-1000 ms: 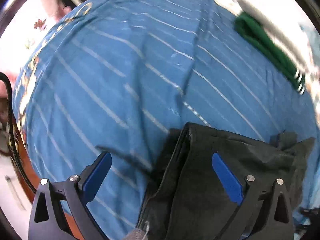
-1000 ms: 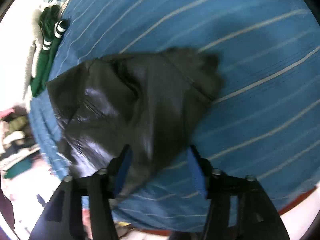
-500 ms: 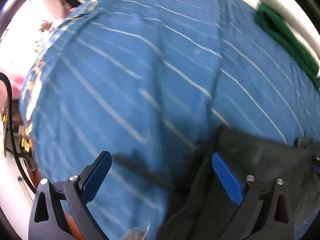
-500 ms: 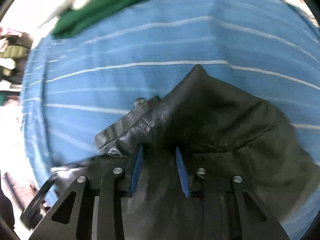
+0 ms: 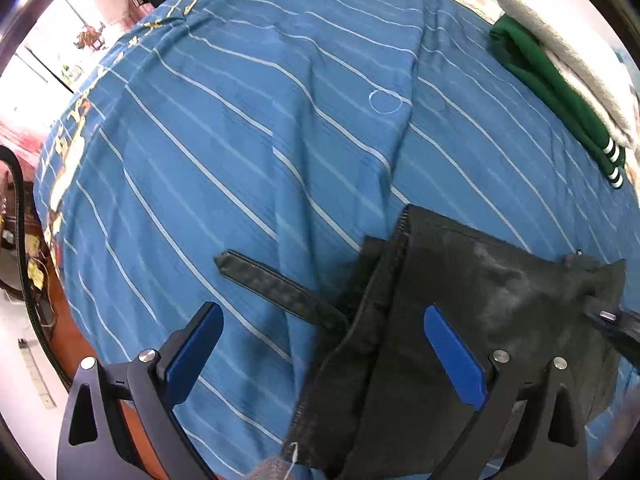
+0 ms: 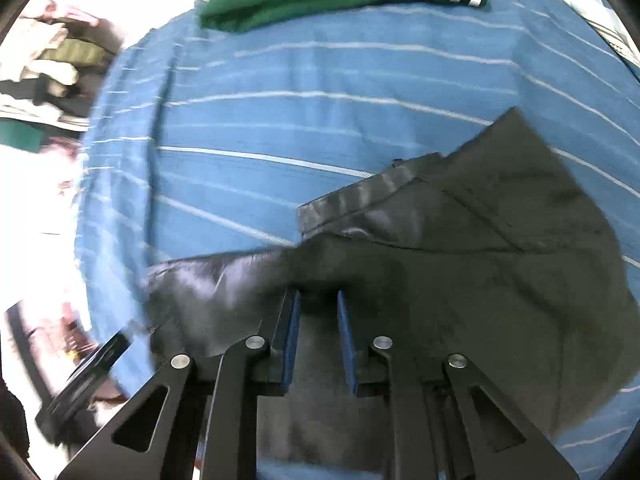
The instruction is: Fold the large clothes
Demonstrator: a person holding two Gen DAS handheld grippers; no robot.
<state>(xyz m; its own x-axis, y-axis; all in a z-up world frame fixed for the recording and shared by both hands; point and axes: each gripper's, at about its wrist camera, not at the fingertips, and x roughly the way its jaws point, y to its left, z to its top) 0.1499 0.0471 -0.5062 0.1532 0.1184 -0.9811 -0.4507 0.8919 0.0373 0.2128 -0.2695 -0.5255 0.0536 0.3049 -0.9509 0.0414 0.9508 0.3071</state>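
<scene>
Blurred near left of black leathery garment [image 6: 460,264] clenched in right gripper [image 6: 318,312]; left gripper [image 5: 320,344] released over striped blue sheet [image 5: 240,152]

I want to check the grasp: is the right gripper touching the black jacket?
Touching. In the right wrist view the right gripper has its blue pads nearly closed on a fold of the black jacket.

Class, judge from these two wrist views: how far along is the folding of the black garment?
Done: black garment bunched on the blue striped bedsheet. In hand: right gripper pinching its fabric; left gripper open. Left: strap sticks out, edges uneven.
</scene>
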